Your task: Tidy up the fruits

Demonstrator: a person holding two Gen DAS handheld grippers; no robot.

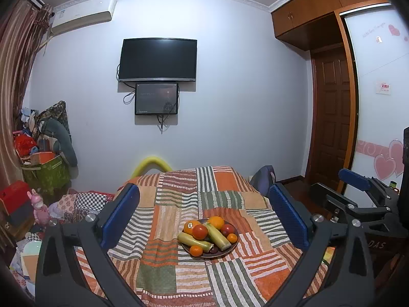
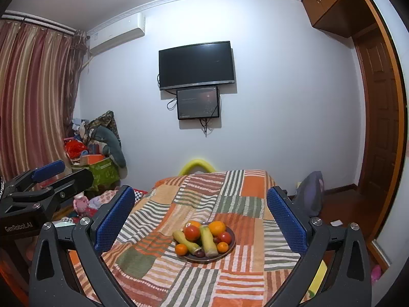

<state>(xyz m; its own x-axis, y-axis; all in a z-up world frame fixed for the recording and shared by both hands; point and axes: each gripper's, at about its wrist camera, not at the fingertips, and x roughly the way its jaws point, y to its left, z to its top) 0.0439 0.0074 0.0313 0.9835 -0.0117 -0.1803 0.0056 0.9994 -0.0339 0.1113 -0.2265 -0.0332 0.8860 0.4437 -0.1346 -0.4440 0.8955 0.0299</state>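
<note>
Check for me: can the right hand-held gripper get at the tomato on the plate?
Probably yes: the right hand-held gripper is open and empty, and the tomato sits on top of the pile, nothing in between.

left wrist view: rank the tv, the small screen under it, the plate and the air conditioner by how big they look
1. tv
2. air conditioner, though lens distortion makes this unsure
3. plate and small screen look about alike; the plate sits nearer the camera, so no ranking.

Both grippers sit side by side, pointing nearly level. The left gripper [image 1: 204, 215] has its jaws spread wide and empty; the right gripper [image 2: 200, 217] likewise gapes, holding nothing.
</note>
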